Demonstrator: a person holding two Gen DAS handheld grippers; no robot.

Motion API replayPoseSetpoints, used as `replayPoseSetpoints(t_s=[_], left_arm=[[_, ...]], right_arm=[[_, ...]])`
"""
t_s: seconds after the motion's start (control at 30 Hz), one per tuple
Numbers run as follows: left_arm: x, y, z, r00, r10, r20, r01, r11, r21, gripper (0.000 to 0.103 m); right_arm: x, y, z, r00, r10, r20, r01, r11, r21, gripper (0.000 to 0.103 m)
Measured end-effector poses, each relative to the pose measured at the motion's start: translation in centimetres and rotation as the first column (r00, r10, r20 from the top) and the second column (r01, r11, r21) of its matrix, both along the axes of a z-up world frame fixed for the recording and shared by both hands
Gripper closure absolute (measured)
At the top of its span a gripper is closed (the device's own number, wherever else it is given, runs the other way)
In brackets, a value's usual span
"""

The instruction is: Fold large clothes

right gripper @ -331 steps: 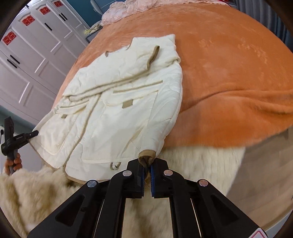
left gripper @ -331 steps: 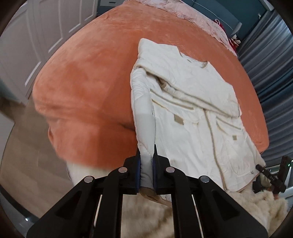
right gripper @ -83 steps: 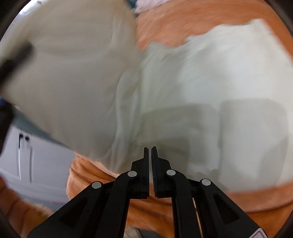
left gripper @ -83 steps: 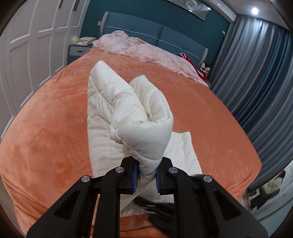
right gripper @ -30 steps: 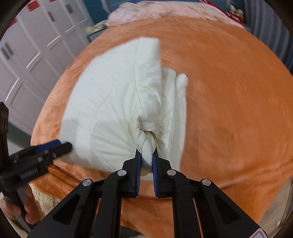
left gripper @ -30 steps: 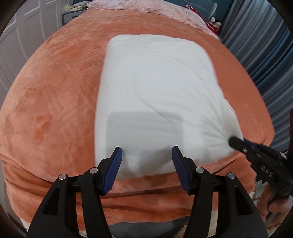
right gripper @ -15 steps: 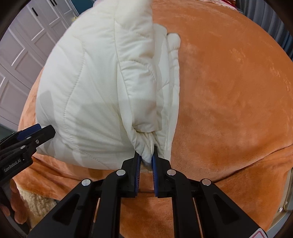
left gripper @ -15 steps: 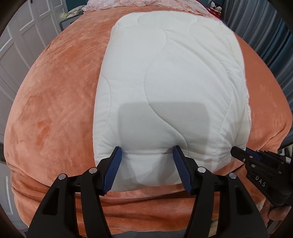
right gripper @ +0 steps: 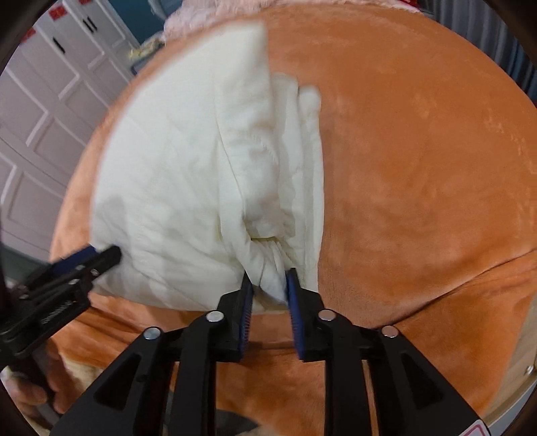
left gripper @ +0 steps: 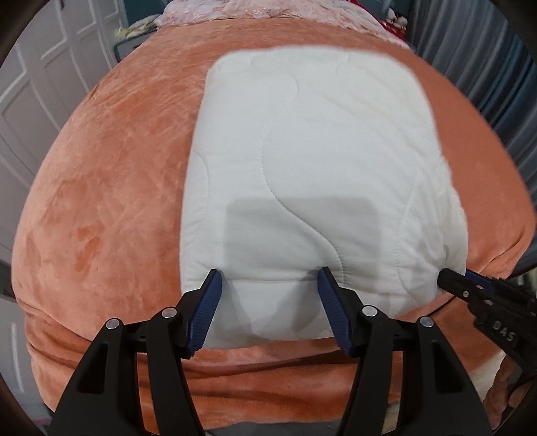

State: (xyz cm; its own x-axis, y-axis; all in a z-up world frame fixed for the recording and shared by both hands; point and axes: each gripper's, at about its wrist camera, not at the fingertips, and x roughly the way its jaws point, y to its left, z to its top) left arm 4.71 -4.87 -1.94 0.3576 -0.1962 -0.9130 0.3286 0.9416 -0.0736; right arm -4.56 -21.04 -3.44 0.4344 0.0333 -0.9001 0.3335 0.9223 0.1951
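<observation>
The orange blanket (right gripper: 419,167) lies bare right of the folded jacket (right gripper: 174,187); pink bedding (left gripper: 268,13) blocks behind the jacket.

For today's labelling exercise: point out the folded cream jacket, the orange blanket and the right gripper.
folded cream jacket (left gripper: 319,141), left wrist view, quilted top face.
orange blanket (right gripper: 419,167), right wrist view, bare plush.
right gripper (right gripper: 270,285), right wrist view, between fingertips.

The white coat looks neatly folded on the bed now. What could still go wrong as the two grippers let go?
1. The right gripper is opening with a bunched corner of the coat between its pads; that puffy corner may spring up and loosen the fold.
2. The coat lies close to the near edge of the orange blanket, so a nudge could slide it off.
3. The open left gripper straddles the coat's near edge and might snag it when pulled away.
</observation>
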Motion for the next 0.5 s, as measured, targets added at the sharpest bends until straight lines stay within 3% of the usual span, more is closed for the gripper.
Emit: replayPoseSetpoints(t_s=[0.1, 0.2, 0.3, 0.5], left_arm=[[1.7, 1.7, 2.0, 0.999, 0.042, -0.014, -0.043, 0.997, -0.07, 0.046], [3.8, 3.0, 4.1, 0.995, 0.099, 0.022, -0.097, 0.99, -0.1, 0.044], [6.9, 4.0, 6.2, 0.988, 0.139, 0.063, -0.13, 0.983, -0.128, 0.033], [12.3, 3.6, 7.9, 0.979, 0.165, 0.119, -0.152, 0.982, -0.113, 0.032]], right_arm=[[0.0, -0.4, 4.1, 0.995, -0.032, 0.096, 0.032, 0.999, 0.007, 0.061], [1.3, -1.1, 6.8, 0.985, -0.045, 0.168, 0.038, 0.998, 0.044, 0.047], [3.7, -1.9, 8.6, 0.972, -0.075, 0.222, 0.06, 0.996, 0.073, 0.045], [10.5, -3.0, 7.8, 0.962, -0.149, 0.227, 0.119, 0.983, 0.14, 0.045]])
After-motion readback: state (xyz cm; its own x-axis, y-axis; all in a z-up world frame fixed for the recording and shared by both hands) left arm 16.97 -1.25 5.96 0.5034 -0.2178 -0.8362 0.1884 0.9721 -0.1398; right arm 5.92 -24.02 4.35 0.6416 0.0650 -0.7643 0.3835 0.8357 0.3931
